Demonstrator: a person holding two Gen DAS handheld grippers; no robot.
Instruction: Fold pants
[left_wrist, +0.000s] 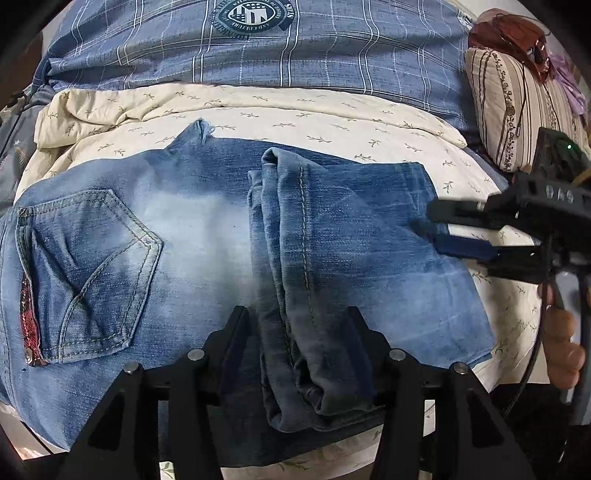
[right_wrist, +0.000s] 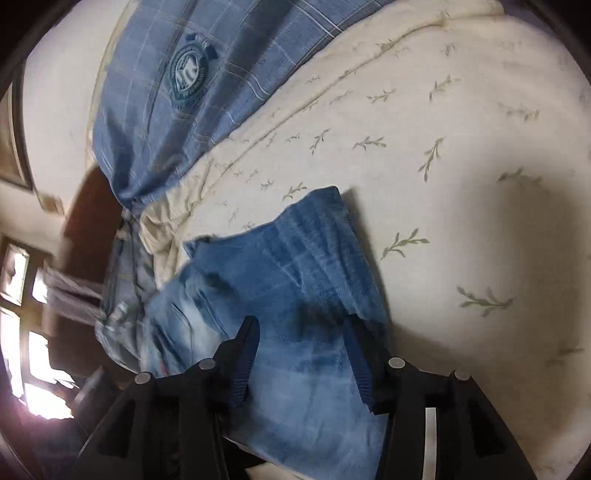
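Blue jeans (left_wrist: 192, 229) lie folded on a cream leaf-print sheet (left_wrist: 332, 122), back pocket (left_wrist: 92, 266) at the left. A bunched ridge of denim leg (left_wrist: 295, 258) runs down the middle of them. My left gripper (left_wrist: 297, 317) stands open astride the near end of that ridge, its fingertips (left_wrist: 240, 317) on either side and not pinching it. My right gripper (left_wrist: 424, 220) comes in from the right over the jeans' right edge. In the right wrist view the right gripper (right_wrist: 299, 328) is open, with flat denim (right_wrist: 280, 266) lying under and between its blue pads (right_wrist: 243, 362).
A blue plaid quilt (left_wrist: 295, 55) with a round crest lies behind the sheet. A striped pillow (left_wrist: 517, 110) with a reddish-brown item (left_wrist: 509, 33) on it sits at the right. A person's hand (left_wrist: 561, 332) holds the right gripper. A bright window (right_wrist: 37, 369) shows at the left.
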